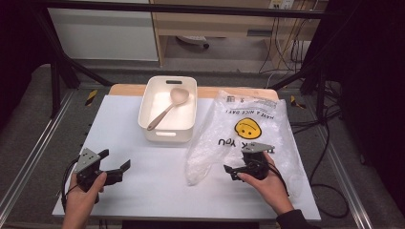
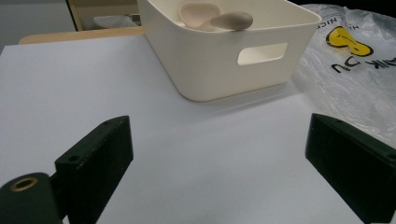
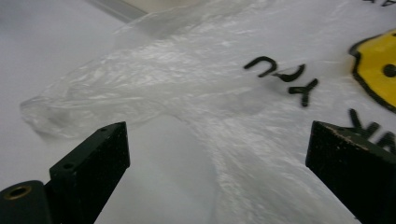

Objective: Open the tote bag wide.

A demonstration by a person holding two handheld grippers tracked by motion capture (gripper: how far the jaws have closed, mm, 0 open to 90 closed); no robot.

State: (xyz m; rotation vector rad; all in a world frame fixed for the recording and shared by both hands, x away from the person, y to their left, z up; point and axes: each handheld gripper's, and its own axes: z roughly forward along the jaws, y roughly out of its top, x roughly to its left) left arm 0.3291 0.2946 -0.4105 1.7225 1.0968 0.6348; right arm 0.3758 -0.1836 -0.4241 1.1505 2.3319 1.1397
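Evidently the thin plastic bag (image 1: pixel 248 133), right of centre, is light, limp and slippery; the spread-jawed right gripper (image 1: pixel 229 171) should pinch its crumpled lower-left edge, while the left gripper (image 1: pixel 125 168) gapes idle.

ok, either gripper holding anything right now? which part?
Nothing is held. The left gripper is open over bare table. The right gripper is open too, its jaws spread above the plastic bag without closing on it.
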